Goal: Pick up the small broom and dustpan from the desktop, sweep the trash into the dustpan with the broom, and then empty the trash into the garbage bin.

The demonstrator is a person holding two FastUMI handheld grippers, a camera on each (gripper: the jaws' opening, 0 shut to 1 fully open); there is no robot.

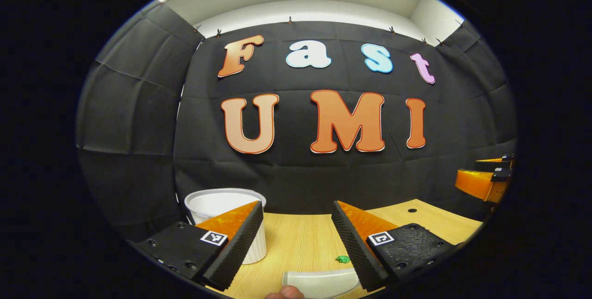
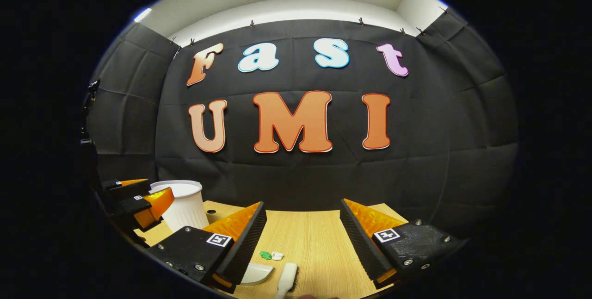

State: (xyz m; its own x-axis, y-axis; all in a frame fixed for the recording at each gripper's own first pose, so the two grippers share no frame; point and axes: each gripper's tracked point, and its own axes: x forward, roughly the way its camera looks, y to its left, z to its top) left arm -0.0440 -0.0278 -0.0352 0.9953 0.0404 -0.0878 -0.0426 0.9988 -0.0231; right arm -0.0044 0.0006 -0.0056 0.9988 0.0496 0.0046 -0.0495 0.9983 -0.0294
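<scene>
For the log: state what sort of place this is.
Most likely a staged recording booth, not a home: black cloth wall, a wooden desktop set with a white garbage bin, small broom, dustpan and trash scraps.

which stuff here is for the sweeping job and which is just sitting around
For the job:
- small broom
- dustpan
- green scrap
- white scrap
- white garbage bin
- left gripper
- right gripper

Just there:
- wooden desktop

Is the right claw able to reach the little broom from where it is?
Probably yes. The right claw is open and holds nothing, and the broom lies just below it on the bare desktop, with nothing between them.
</scene>
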